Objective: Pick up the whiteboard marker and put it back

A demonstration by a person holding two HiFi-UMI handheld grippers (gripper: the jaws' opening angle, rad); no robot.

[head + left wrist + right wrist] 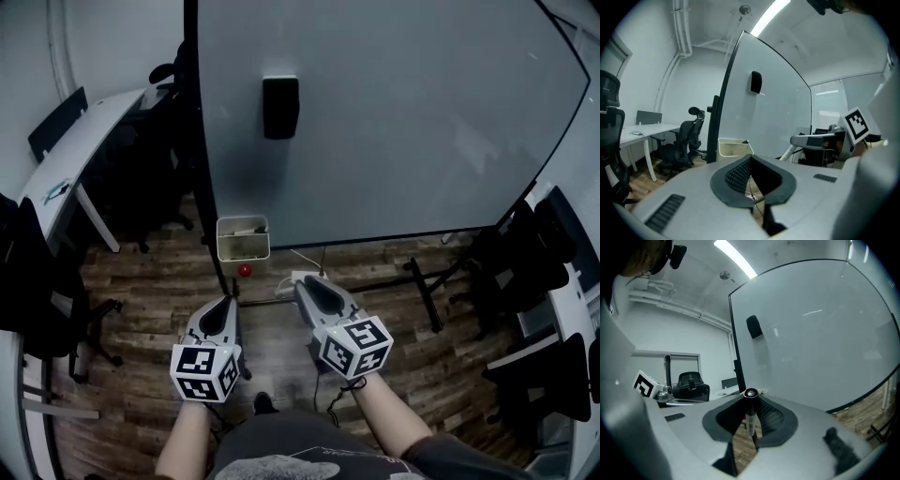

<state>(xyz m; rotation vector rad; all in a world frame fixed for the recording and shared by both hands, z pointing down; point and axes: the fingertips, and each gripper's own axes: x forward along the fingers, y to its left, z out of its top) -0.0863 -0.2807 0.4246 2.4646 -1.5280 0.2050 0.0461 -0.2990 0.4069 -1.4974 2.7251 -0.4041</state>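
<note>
A black-capped whiteboard marker [749,414] stands upright between the jaws of my right gripper [751,398], which is shut on it. In the head view the right gripper [311,284] is held above the wooden floor, short of the whiteboard [394,112]. A black eraser [280,107] sticks to the board's upper left. My left gripper [224,307] hovers beside the right one; its tips meet with nothing between them [750,159]. A cream tray box [243,237] hangs at the board's lower left edge, just beyond both grippers.
The whiteboard's stand legs [427,292] spread across the floor at right. A small red object [245,270] lies below the box. A white desk [70,159] and black office chairs [159,169] stand at left; more chairs [525,272] crowd the right.
</note>
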